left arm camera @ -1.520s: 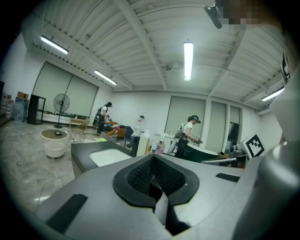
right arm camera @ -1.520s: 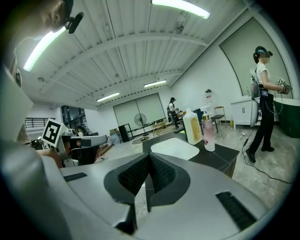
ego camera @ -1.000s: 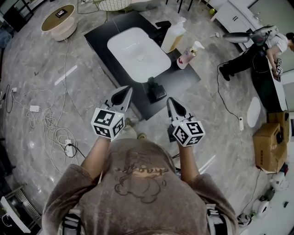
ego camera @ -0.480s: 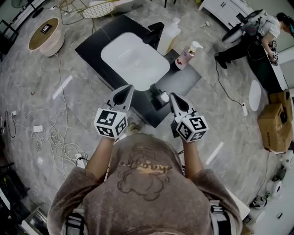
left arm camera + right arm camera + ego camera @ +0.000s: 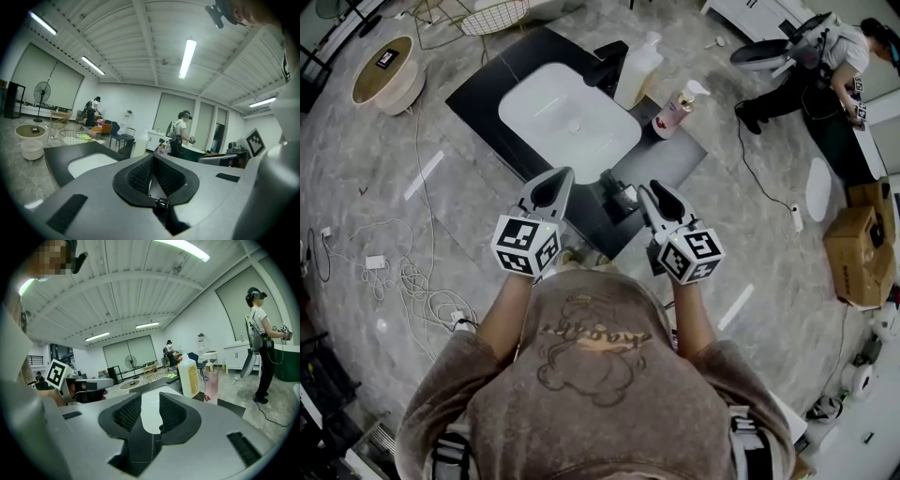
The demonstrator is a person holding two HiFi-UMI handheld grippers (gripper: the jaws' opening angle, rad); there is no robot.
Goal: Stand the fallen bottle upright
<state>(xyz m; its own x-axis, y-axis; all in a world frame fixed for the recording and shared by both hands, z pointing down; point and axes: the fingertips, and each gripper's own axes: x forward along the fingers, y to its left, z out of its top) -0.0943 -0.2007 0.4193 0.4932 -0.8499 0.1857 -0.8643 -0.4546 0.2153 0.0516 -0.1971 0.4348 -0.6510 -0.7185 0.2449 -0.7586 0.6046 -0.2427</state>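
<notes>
Standing on the bench: a large pale pump bottle (image 5: 636, 70) and a smaller pink pump bottle (image 5: 673, 111), both upright and side by side at the far edge of the black bench (image 5: 670, 164)
Sink: a white sink (image 5: 567, 117) is set into the bench top, with the two bottles just beyond its far right corner
Near edge: a small dark thing (image 5: 623, 197) stands on the bench between the two gripper tips, closer to the right one; I cannot tell what it is
Jaws, left: the left gripper (image 5: 560, 178) is held over the near edge of the bench and points toward the sink; its jaws are closed tip to tip with nothing between them
Jaws, right: the right gripper (image 5: 651, 192) is beside the dark thing and points the same way; its jaws are a little apart and opening, nothing is between them, and the white of the sink shows through the gap
Floor: grey marble floor (image 5: 469, 244), with loose cables (image 5: 394, 253) at the left, a round low table (image 5: 382, 66) further off, and a cardboard box (image 5: 853, 253) at the right
Other person: a second person (image 5: 834, 56) is well apart from the bench, at the far right
</notes>
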